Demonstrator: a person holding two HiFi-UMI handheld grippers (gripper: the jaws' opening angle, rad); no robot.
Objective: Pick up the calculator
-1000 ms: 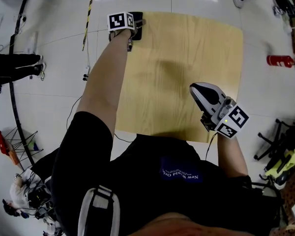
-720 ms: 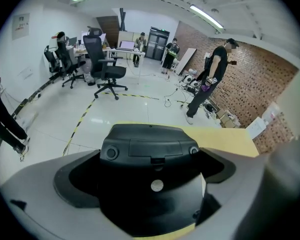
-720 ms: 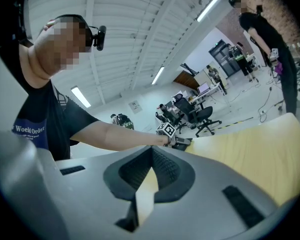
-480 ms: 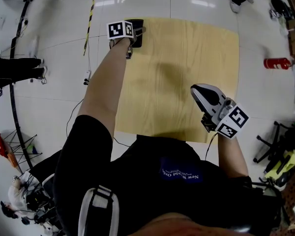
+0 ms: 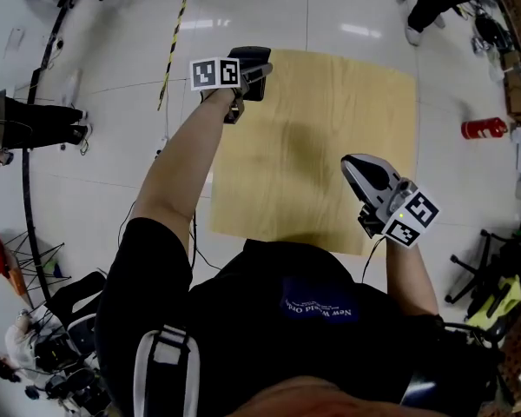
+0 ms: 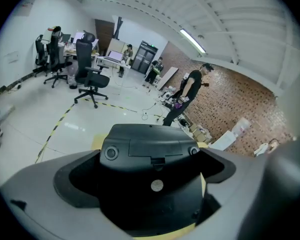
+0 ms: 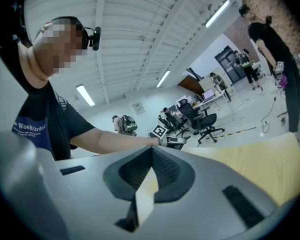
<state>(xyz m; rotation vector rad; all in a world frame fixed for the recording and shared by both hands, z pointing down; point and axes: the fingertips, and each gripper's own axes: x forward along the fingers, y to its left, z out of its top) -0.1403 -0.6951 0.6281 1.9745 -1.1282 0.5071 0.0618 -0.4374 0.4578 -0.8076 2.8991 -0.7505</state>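
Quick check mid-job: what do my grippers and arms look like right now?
The left gripper and right gripper have pale grey shells with black pads inside the fingers. Each carries a white cube printed with black square markers. A dark cable trails from the right one. The person wears a black short-sleeved shirt, forearms bare.

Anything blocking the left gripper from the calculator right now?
Nothing visible. The calculator already sits in the left gripper, jaws closed on its sides, at the far-left corner of the table. The right gripper is shut, empty, well clear.
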